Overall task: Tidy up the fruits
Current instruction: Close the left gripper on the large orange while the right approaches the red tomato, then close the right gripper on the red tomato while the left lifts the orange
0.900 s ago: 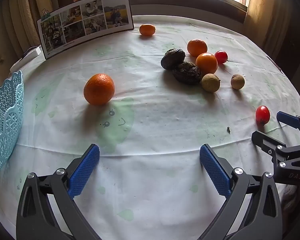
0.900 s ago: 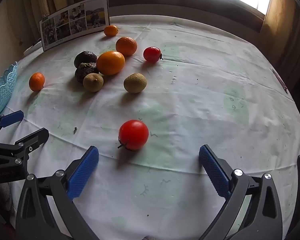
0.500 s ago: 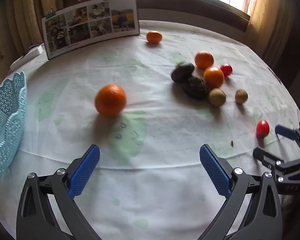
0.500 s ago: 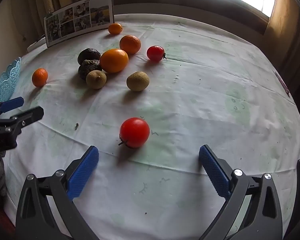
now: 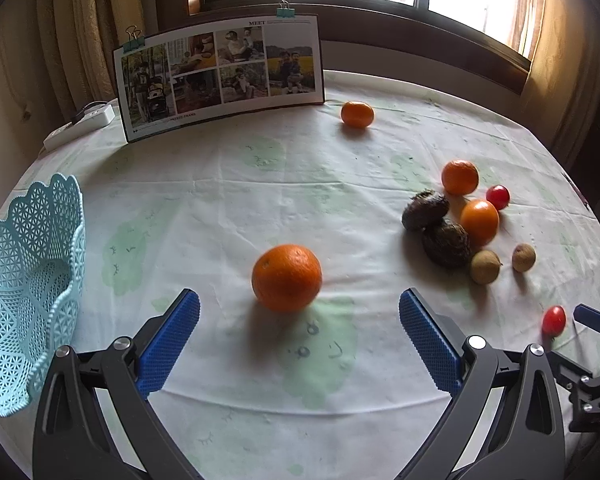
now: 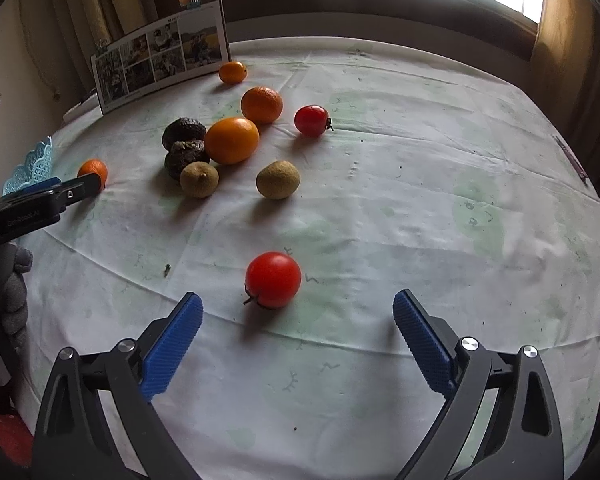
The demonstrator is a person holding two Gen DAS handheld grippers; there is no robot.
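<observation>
Both tools wide open, nothing held. Left hand-held gripper hangs over the near edge of the worktop, its blue pads apart with the lone orange just ahead of the gap, roughly centred. Right hand-held gripper likewise spread, the near tomato just ahead of it and a little left of centre.

Blue lattice basket sits at the left edge of the worktop, nothing visible inside it. Likely the drop point; no fruit is in it yet, so the task looks barely begun.

Rest of the fruit: a cluster toward the right side, with two dark wrinkled fruits, an orange-yellow one touching them, another orange, a second small tomato and two brown-green round fruits nearby. A small orange lies alone near the far edge by the propped photo board.

Step in hand, as judged: close in on the orange and the tomato.

Doing it well:
- Push each tool forward until the fruit's widest part sits between the pads, not at the tips; round fruit squirts out from a tip pinch.
- Shift the right tool slightly left before closing.
- Keep the pads low, close to the cloth.
- Close gently on the tomato; it likely bruises. The orange takes a firmer squeeze.
- Lift straight up, since the cloth is creased and fruit may roll.
</observation>
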